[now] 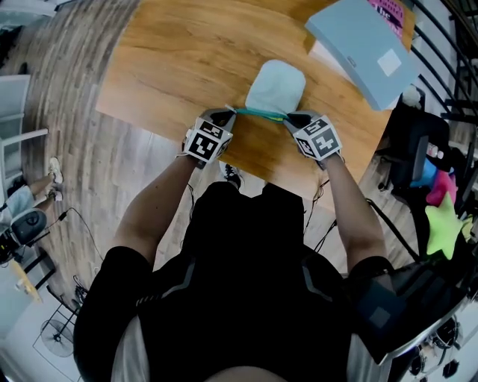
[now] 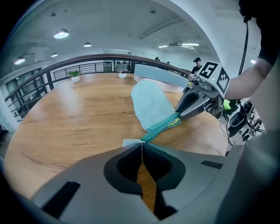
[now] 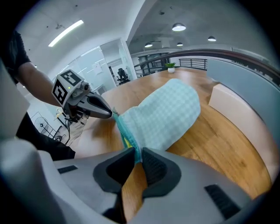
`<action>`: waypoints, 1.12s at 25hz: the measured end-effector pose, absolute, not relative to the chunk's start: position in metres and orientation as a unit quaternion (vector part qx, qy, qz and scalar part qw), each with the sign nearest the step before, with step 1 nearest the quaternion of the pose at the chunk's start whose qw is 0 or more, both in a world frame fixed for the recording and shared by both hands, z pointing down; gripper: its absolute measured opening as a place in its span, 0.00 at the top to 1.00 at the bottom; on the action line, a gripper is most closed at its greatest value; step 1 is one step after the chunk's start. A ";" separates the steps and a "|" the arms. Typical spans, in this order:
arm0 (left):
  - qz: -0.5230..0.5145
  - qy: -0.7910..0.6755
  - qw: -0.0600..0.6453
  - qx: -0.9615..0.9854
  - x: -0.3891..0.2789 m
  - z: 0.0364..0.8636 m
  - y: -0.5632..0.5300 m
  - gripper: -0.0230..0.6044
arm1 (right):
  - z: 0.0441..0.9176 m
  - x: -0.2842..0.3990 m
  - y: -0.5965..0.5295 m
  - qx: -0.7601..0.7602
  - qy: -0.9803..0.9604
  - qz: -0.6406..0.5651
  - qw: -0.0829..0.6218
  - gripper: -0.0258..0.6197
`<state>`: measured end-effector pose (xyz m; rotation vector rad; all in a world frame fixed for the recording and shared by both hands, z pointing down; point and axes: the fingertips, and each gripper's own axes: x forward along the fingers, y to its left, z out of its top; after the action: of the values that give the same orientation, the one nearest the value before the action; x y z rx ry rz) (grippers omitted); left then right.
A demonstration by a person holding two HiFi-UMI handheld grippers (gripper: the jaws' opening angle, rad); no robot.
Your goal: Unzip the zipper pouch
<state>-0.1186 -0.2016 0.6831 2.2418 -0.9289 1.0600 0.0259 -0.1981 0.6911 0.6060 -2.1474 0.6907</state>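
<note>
**1.** Person in a black short-sleeved top (image 1: 254, 283), standing at the near edge of the round light-wood table (image 1: 172, 52). Both forearms reach over that edge.

**2.** Left gripper (image 1: 228, 113): grey, two-jaw, carrying a black-and-white marker cube. It is above the table's near edge. Its jaws are clenched tight on the small pale fabric tab (image 2: 130, 142) at one end of the teal zipper (image 1: 260, 113).

**3.** Right gripper (image 1: 291, 118): same make, also above the table's near edge, on the right. Its jaws are closed on the opposite end of the zipper edge. Teal tape and a sliver of yellow show just ahead of the pads. Whether the slider itself sits between them cannot be made out.

**4.** Pale mint checked fabric pouch (image 1: 275, 87), rounded at its far end. It is over the table just inside the near edge, between the two grippers. Its zipper is stretched taut from one gripper to the other, with the teeth meshed along the stretch nearest the left gripper.

**5.** Flat grey-blue box (image 1: 364, 46), on the table's far right part. It lies partly over a pale cream block (image 3: 234, 111) and a pink-covered book (image 1: 390, 13).

**6.** Small green potted plant (image 2: 74, 75), at the table's far rim.

**7.** Dark metal railing (image 2: 87, 68), beyond the table's far rim.
</note>
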 end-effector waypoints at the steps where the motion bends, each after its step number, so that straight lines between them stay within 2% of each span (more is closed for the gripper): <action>1: 0.388 -0.340 0.246 0.820 -0.119 0.685 -0.201 0.91 | 0.693 0.026 -0.198 0.240 -0.844 0.275 0.393 0.86; 8: 0.385 -0.341 0.254 0.819 -0.119 0.686 -0.199 0.91 | 0.692 0.028 -0.199 0.253 -0.846 0.270 0.384 0.84; 12: 0.362 -0.351 0.249 0.827 -0.118 0.673 -0.198 0.90 | 0.684 0.026 -0.194 0.272 -0.845 0.265 0.376 0.69; 13: 0.357 -0.358 0.244 0.828 -0.118 0.669 -0.199 0.90 | 0.679 0.027 -0.195 0.281 -0.846 0.265 0.368 0.68; 18: 0.292 -0.376 0.244 0.845 -0.109 0.626 -0.201 0.83 | 0.635 0.037 -0.196 0.296 -0.858 0.248 0.340 0.68; 25: 0.217 -0.403 0.193 0.868 -0.104 0.544 -0.210 0.79 | 0.541 0.051 -0.201 0.336 -0.880 0.217 0.254 0.68; 28: 0.178 -0.424 0.174 0.871 -0.104 0.499 -0.213 0.78 | 0.498 0.056 -0.196 0.336 -0.892 0.185 0.239 0.68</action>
<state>-0.1038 -0.2130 0.4987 2.4701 -1.2009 0.5039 0.0564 -0.1965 0.4981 0.9195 -2.4422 0.5057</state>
